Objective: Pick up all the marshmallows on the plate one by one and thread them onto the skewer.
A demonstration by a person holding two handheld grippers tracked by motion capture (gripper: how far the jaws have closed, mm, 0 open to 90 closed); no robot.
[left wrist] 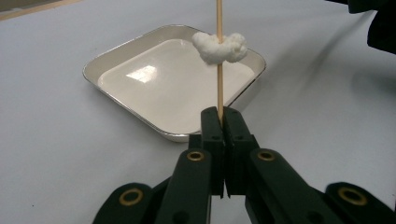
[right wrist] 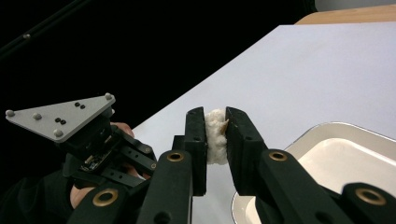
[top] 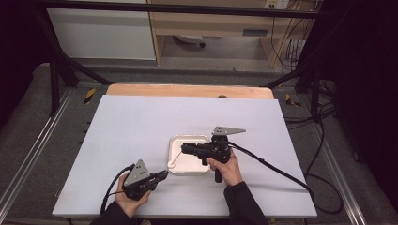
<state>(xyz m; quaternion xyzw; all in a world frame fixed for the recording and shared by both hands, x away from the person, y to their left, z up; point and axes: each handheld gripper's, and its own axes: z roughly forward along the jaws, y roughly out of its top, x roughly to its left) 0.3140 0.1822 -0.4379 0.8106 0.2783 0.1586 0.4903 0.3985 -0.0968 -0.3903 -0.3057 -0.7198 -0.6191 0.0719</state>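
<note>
My left gripper (left wrist: 219,112) is shut on the lower end of a thin wooden skewer (left wrist: 219,88). A white doughy lump (left wrist: 219,46) is threaded on the skewer above the near edge of a white metal tray (left wrist: 116,46). In the high view the skewer (top: 177,156) slants from my left gripper (top: 164,174) up to my right gripper (top: 184,149), over the tray (top: 195,161). My right gripper (right wrist: 215,113) is shut on a second white lump (right wrist: 215,140), with the skewer's tip at the lump's edge. The first lump (top: 172,164) sits partway along the stick.
The tray rests near the middle of a white board (top: 141,126) on a wooden table (top: 187,90). Black frame bars (top: 61,70) stand at the far corners. A cable (top: 277,171) trails right from my right gripper. The left gripper's grey plate (right wrist: 60,116) is close by in the right gripper view.
</note>
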